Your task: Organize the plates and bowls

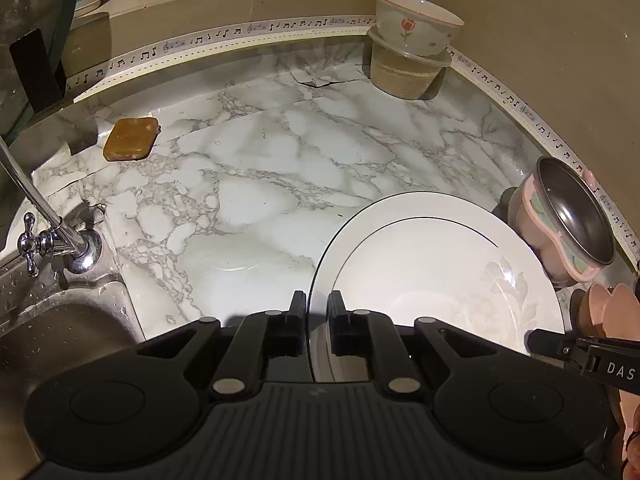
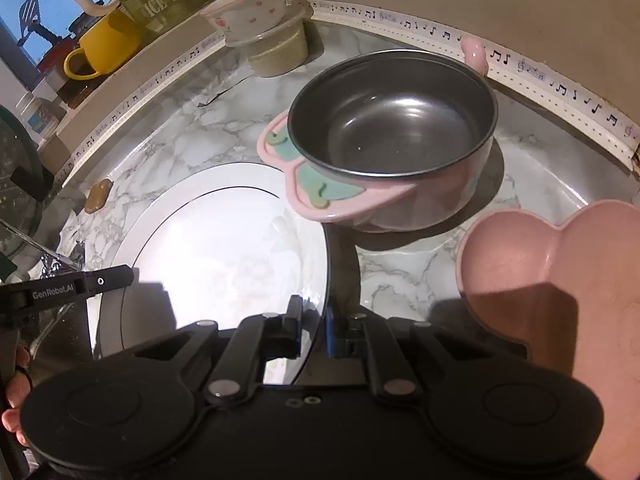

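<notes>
A white plate [image 1: 440,268] with a thin dark ring and a leaf print is held over the marble counter [image 1: 260,168]. My left gripper [image 1: 318,312] is shut on its left rim. My right gripper [image 2: 312,320] is shut on the plate's [image 2: 224,240] right rim. A pink bowl with a steel liner [image 2: 392,136] stands just beyond the plate; it also shows in the left wrist view [image 1: 568,220]. A pink heart-shaped dish [image 2: 560,256] lies to the right. A floral bowl [image 1: 416,24] sits on a lidded container [image 1: 404,72] in the far corner.
A sink [image 1: 60,320] with a chrome tap [image 1: 52,236] lies at the left. A brown sponge [image 1: 130,138] rests on the counter. A yellow mug [image 2: 104,44] and jars stand on the back ledge. A wall borders the counter on the right.
</notes>
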The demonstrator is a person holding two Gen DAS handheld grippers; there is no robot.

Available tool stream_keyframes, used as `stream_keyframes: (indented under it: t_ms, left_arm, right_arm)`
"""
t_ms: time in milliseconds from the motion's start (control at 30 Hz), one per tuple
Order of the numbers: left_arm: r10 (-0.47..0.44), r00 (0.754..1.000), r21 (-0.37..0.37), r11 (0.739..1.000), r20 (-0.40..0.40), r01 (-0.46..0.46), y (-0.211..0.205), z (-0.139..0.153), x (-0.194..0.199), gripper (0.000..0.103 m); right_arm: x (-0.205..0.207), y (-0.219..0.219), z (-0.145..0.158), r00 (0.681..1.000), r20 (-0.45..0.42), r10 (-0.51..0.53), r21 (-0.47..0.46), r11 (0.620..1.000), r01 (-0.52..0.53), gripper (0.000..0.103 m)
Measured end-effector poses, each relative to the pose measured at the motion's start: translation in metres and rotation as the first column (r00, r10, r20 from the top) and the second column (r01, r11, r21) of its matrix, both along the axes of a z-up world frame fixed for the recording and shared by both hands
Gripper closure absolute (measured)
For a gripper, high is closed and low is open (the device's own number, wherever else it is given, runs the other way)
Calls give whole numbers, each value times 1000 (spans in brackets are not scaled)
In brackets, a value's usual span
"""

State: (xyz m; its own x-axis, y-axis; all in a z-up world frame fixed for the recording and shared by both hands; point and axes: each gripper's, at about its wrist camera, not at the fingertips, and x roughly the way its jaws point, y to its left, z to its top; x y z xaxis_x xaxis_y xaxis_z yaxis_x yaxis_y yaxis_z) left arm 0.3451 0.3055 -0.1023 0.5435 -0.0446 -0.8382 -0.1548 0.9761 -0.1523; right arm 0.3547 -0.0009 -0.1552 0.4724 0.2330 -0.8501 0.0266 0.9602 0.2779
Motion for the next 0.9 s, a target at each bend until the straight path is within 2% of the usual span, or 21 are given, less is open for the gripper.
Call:
stream_keyframes:
  t_ms: [433,900]
  left_arm:
    - [37,999,-7,999,-2,-37,-1,9,-35,94]
    - [97,995,-9,995,-3,-97,-11,15,-121,94]
  right_arm:
    - [-23,3,8,999,16,37,9,999,-37,92]
    - [-82,3,19,993,11,119,47,992,-119,93]
